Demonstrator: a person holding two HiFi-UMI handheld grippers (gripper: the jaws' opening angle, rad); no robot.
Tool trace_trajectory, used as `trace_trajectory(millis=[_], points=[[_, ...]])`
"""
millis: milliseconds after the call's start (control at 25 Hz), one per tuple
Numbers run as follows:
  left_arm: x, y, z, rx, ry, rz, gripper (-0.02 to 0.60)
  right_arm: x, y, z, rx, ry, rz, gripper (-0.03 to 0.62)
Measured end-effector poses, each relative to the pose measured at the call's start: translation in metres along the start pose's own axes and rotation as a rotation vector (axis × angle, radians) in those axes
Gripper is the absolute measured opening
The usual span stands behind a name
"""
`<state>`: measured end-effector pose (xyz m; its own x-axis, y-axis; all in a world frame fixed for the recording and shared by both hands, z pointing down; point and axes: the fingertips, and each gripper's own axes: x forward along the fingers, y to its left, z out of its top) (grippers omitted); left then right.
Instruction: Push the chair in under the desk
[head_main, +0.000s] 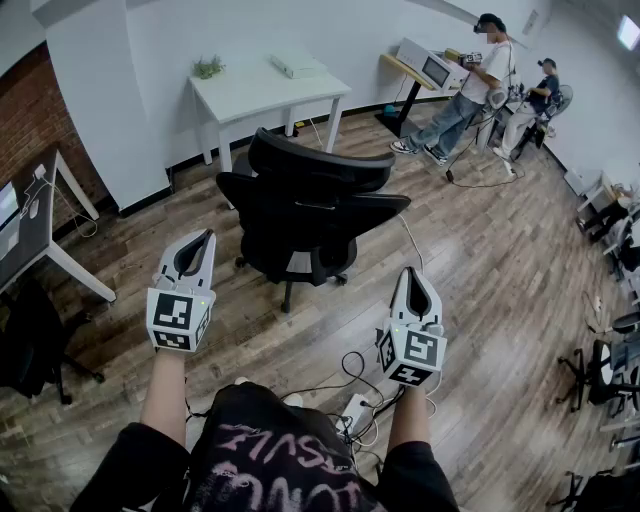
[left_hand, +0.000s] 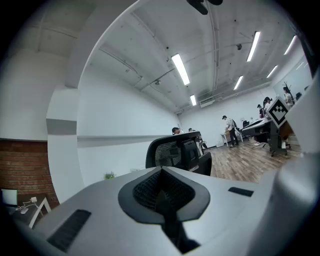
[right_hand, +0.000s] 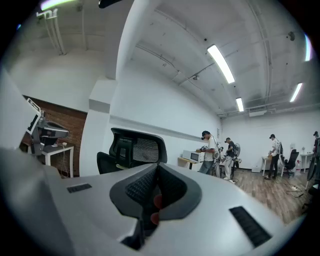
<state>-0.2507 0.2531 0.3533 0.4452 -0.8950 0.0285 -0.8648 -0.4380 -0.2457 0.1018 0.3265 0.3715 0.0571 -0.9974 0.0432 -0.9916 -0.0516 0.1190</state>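
Ahead of both grippers, between them and the white desk (head_main: 262, 88), stands the black office chair (head_main: 300, 210), well apart from the desk, its backrest apparently turned toward the person. The left gripper (head_main: 197, 240) and right gripper (head_main: 415, 278) have their jaws closed together on nothing and touch nothing. The chair-to-desk line runs forward and slightly leftward. The left gripper appears marginally nearer the backrest.
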Motion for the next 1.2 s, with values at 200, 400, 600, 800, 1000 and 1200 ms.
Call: trace_trajectory(millis=[200, 400, 600, 800, 1000, 1200], points=[[-0.003, -0.003, 0.005, 0.005, -0.01, -0.008, 0.015, 0.002, -0.002, 0.001, 0.007, 0.007, -0.006, 0.026], [-0.002, -0.005, 0.0, 0.003, 0.0, -0.003, 0.015, 0.003, -0.003, -0.003, 0.007, 0.009, 0.0, 0.026], [0.002, -0.011, 0.001, 0.015, 0.01, -0.007, 0.015, 0.004, -0.011, -0.002, 0.005, -0.013, -0.012, 0.026], [0.002, -0.024, 0.002, 0.056, 0.019, -0.011, 0.015, -0.001, -0.017, -0.009, -0.014, -0.027, 0.003, 0.028], [0.001, -0.031, 0.003, 0.096, 0.036, -0.004, 0.015, 0.002, -0.018, -0.011, -0.02, -0.048, 0.035, 0.028], [0.003, -0.028, 0.012, 0.113, 0.033, -0.014, 0.015, 0.009, -0.016, -0.009, -0.006, -0.057, 0.057, 0.028]])
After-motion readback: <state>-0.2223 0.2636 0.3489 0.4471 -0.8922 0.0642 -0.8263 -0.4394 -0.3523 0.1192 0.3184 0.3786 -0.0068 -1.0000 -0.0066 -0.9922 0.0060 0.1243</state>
